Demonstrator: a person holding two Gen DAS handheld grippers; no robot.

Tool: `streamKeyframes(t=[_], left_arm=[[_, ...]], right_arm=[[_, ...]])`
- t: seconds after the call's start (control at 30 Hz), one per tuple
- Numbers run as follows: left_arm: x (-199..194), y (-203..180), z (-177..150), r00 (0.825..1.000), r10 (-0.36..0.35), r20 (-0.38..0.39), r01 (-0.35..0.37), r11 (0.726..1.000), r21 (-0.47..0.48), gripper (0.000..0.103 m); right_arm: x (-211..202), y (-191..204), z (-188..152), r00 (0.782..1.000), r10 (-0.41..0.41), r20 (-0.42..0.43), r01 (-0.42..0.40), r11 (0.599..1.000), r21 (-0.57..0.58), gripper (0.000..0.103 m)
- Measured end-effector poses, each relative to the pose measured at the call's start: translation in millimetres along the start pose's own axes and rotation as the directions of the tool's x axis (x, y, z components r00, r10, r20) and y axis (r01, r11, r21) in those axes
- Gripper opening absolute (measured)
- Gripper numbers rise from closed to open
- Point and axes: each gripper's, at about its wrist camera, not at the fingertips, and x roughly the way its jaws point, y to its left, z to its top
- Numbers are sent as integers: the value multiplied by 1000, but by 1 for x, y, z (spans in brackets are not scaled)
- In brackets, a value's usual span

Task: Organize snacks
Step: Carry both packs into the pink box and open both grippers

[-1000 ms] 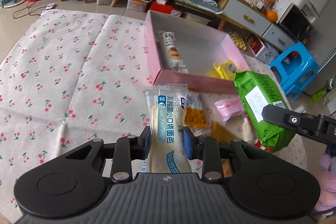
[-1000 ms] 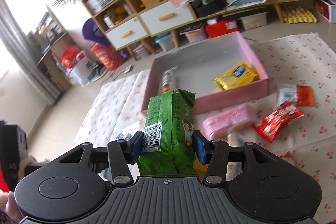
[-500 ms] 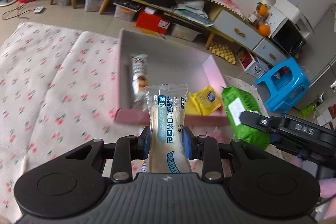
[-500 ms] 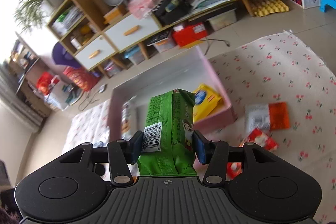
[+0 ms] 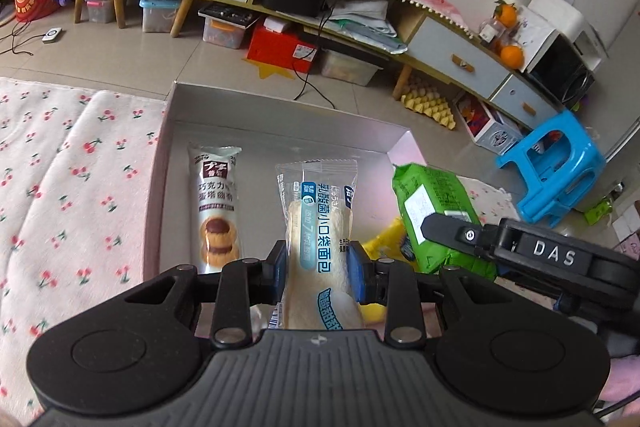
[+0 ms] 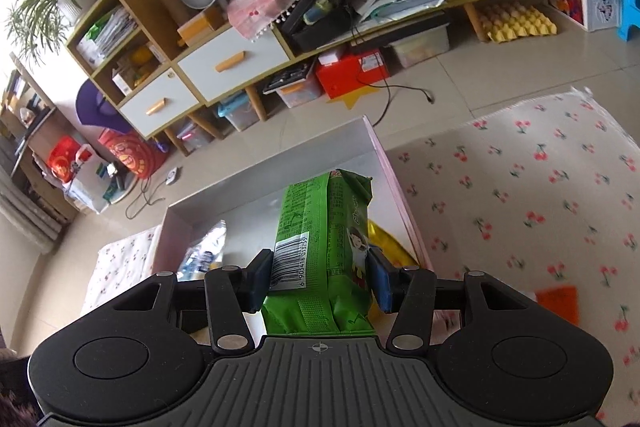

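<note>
My left gripper [image 5: 319, 269] is shut on a clear-wrapped bread roll [image 5: 320, 223] with blue print, held over the pink box [image 5: 280, 111]. A brown cookie packet [image 5: 216, 203] lies inside the box at its left. To the right, my right gripper [image 5: 472, 237] holds a green snack bag [image 5: 436, 215] above the box's right side. In the right wrist view that gripper [image 6: 318, 277] is shut on the green bag [image 6: 324, 247], over the box [image 6: 384, 163]. A yellow packet [image 6: 390, 245] lies under the bag, partly hidden.
The box rests on a cherry-print cloth [image 5: 72, 187] [image 6: 520, 195] on the floor. An orange packet [image 6: 558, 303] lies on the cloth at the right. A blue stool [image 5: 556, 167] stands to the right. A long low cabinet [image 6: 280, 43] with bins underneath runs behind.
Both grippers have moved forward with their snacks, from over the cloth to over the pink box. The box now fills the middle of both views. Both grips are unchanged.
</note>
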Motion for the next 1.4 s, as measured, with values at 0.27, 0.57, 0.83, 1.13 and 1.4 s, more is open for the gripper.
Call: streamKeyframes(t=[0.27, 0.57, 0.83, 1.13, 1.4], left_arm=[[15, 1, 4, 999, 36, 6, -36, 999, 40, 29], [24, 2, 7, 998, 60, 3, -60, 997, 43, 29], [22, -2, 7, 996, 83, 28, -85, 995, 58, 54], [10, -10, 7, 995, 89, 39, -93, 991, 94, 65], [-10, -16, 2, 995, 88, 40, -92, 990, 108, 71]], right_arm=[[28, -2, 14, 1000, 1, -2, -1, 1000, -13, 49], [43, -1, 17, 1000, -13, -12, 13, 999, -38, 49], [41, -7, 21, 999, 24, -33, -23, 1000, 10, 66], [25, -4, 22, 1000, 8, -18, -8, 1000, 0, 70], [-7, 2, 19, 1000, -3, -2, 3, 1000, -15, 72]])
